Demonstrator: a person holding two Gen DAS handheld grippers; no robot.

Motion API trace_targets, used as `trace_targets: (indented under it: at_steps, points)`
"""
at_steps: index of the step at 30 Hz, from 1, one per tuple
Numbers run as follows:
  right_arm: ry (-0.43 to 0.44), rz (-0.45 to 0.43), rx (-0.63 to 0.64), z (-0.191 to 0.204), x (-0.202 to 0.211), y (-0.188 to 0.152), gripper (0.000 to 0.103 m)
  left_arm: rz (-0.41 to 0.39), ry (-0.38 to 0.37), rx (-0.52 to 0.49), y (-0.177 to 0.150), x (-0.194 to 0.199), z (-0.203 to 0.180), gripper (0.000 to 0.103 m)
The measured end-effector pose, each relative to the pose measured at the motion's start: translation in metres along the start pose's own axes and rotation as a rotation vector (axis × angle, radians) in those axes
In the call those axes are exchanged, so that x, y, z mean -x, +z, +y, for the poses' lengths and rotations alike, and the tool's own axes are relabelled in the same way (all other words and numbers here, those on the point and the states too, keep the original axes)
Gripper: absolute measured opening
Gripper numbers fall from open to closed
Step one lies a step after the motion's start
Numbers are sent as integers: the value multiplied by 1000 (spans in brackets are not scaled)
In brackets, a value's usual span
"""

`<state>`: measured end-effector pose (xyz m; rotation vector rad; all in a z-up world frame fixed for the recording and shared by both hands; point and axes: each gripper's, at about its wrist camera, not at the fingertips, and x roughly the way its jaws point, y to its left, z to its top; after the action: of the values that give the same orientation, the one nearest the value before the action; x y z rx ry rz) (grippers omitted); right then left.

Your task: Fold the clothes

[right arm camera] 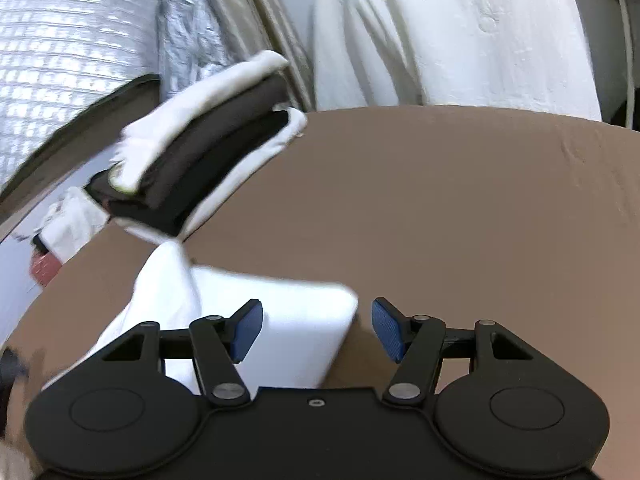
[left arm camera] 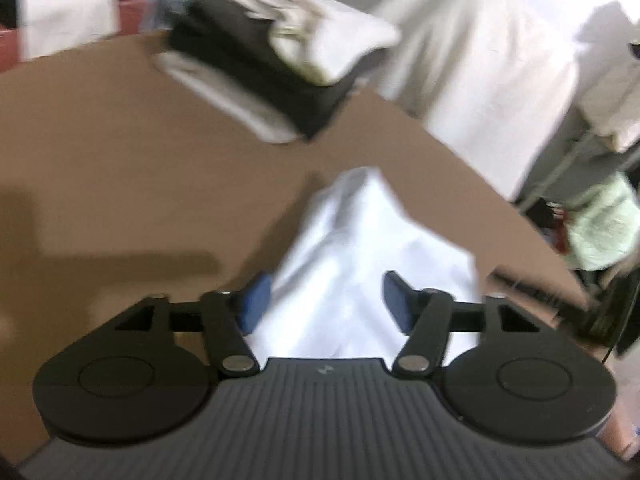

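A white garment (left arm camera: pixel 360 264) lies folded on the brown table (left arm camera: pixel 120 184). In the left wrist view it reaches between the blue pads of my left gripper (left arm camera: pixel 326 304), which stands open; neither pad presses on the cloth. The right wrist view shows the same white garment (right arm camera: pixel 280 320) lying flat, its right edge between the fingers of my right gripper (right arm camera: pixel 318 330), also open and gripping nothing. A stack of folded black and white clothes (left arm camera: pixel 280 68) sits at the table's far edge, seen as well as the stack (right arm camera: pixel 200 160) to the upper left in the right wrist view.
White fabric (right arm camera: pixel 460 32) hangs beyond the table's far edge, beside a silver quilted surface (right arm camera: pixel 68 52). A red bin (left arm camera: pixel 132 12) with pale cloth stands past the table at the upper left. More clothes on a rack (left arm camera: pixel 604 224) stand off the right edge.
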<state>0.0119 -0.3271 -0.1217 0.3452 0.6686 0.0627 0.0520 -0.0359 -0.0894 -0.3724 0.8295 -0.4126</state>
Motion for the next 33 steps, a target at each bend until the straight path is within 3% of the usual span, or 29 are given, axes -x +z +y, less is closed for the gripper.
trace_targets:
  at_steps: [3, 6, 9, 10, 11, 12, 13, 16, 17, 18, 21, 23, 25, 27, 28, 30, 31, 33]
  points:
    - [47, -13, 42, 2, 10, -28, 66, 33, 40, -118, 27, -50, -15, 72]
    - [67, -40, 45, 7, 11, -46, 66, 57, 17, -202, 52, -105, -30, 72]
    - [100, -42, 1, -1, 7, -41, 66, 89, -96, -127, 65, -147, -25, 69]
    - [102, -41, -1, -3, 3, -36, 66, 113, -118, -133, 63, -157, -28, 56]
    - [95, -43, 2, -5, -1, -32, 66, 136, -139, -143, 62, -166, -30, 25]
    - [83, -48, 4, -7, -6, -27, 66, 149, -117, -207, 56, -172, -38, 8]
    - [75, -47, 1, -10, -13, -22, 67, 162, -96, -269, 51, -177, -46, 6]
    - [106, -20, -22, -17, -41, -12, 63, 110, -55, -326, 46, -173, -55, 5]
    - [131, -12, -28, -18, -52, -10, 18, 71, -49, -323, 48, -166, -54, 5]
    - [158, -19, -23, -18, -58, -8, 13, 34, -42, -314, 52, -157, -52, 5]
    - [215, -183, -34, -17, -40, -10, 11, -45, -88, -255, 63, -134, -37, 5]
    - [171, -183, -67, -20, -41, -14, 11, -39, -112, -206, 65, -138, -27, 5]
    - [116, -167, -96, -23, -47, -17, 12, 13, -7, -235, 57, -165, -26, 6]
    - [37, -87, -113, -24, -70, -22, 17, 61, 107, -266, 46, -197, -28, 7]
    - [12, -75, -125, -23, -74, -21, 20, 70, 112, -242, 44, -200, -27, 8]
    - [-54, -67, -142, -15, -64, -14, 33, 60, 53, -176, 55, -183, -25, 10]
    - [-97, -63, -146, -9, -55, -11, 43, 51, 16, -146, 62, -171, -24, 14]
    - [-145, -81, -138, 2, -29, -13, 46, 18, 10, -141, 65, -136, -21, 29]
